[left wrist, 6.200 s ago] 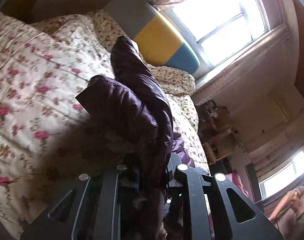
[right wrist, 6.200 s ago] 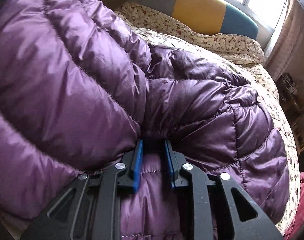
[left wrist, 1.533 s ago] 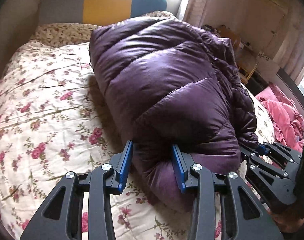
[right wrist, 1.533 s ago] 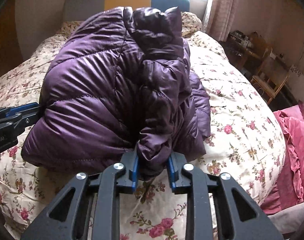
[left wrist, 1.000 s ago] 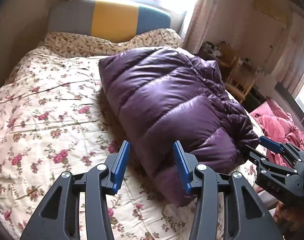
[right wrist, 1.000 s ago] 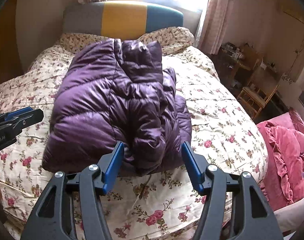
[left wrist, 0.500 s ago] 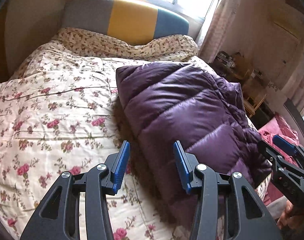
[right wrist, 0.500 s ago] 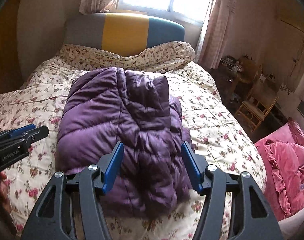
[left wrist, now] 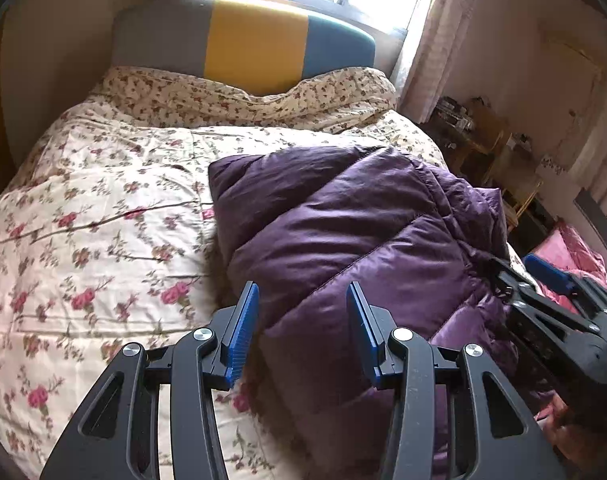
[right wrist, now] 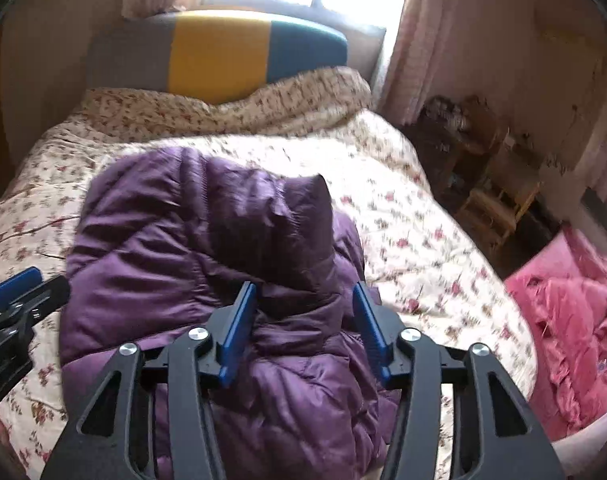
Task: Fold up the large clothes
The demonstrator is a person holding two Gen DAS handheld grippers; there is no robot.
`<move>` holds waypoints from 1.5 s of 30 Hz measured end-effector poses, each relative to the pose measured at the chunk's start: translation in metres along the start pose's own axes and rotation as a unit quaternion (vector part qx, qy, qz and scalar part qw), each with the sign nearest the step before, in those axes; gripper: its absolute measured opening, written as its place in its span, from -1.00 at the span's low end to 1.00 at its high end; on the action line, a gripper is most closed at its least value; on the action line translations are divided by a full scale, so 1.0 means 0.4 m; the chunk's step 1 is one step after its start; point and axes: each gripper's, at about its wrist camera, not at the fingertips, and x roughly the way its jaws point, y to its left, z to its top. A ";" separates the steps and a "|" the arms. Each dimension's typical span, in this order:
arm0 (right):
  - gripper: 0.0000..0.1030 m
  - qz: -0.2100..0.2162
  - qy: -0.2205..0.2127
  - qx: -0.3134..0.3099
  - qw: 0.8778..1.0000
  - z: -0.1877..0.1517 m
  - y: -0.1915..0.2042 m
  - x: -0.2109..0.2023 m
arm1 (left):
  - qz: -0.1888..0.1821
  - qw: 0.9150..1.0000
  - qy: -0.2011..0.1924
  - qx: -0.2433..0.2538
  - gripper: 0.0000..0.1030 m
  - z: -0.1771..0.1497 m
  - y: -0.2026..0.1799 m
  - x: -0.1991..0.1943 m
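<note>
Purple puffer jacket sits folded in a compact bundle mid-frame on the floral bed — fold looks basically done. Left gripper open, empty. Right gripper closing, nothing pinched. Left: maybe tidy edges.

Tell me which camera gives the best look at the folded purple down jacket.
The left wrist view: the purple down jacket is sharp there, quilting seams and folded edge clear on the floral quilt. The right wrist view shows more of its outline but motion-blurred, its near end behind the right tongs.
</note>
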 end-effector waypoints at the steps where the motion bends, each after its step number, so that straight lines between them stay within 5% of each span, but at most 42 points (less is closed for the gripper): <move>1: -0.18 -0.001 0.008 0.002 1.000 -0.003 -0.006 0.017 | -0.001 1.000 0.001 0.004 -0.12 0.001 -0.004 0.006; 20: -0.19 0.011 0.060 0.053 0.997 -0.151 -0.099 0.187 | -0.016 0.998 0.021 0.065 -0.12 -0.040 -0.125 0.148; 30: -0.14 -0.051 0.032 -0.014 0.998 -0.140 -0.037 0.150 | -0.012 0.998 0.013 0.060 0.00 -0.031 -0.106 0.113; 40: 0.06 -0.053 0.024 -0.036 0.998 -0.125 -0.050 0.103 | 0.011 0.999 -0.006 0.031 0.06 0.003 -0.023 0.052; 45: 0.03 -0.041 0.042 -0.016 0.998 -0.128 -0.056 0.144 | 0.013 0.999 0.033 0.031 0.06 0.013 -0.011 0.133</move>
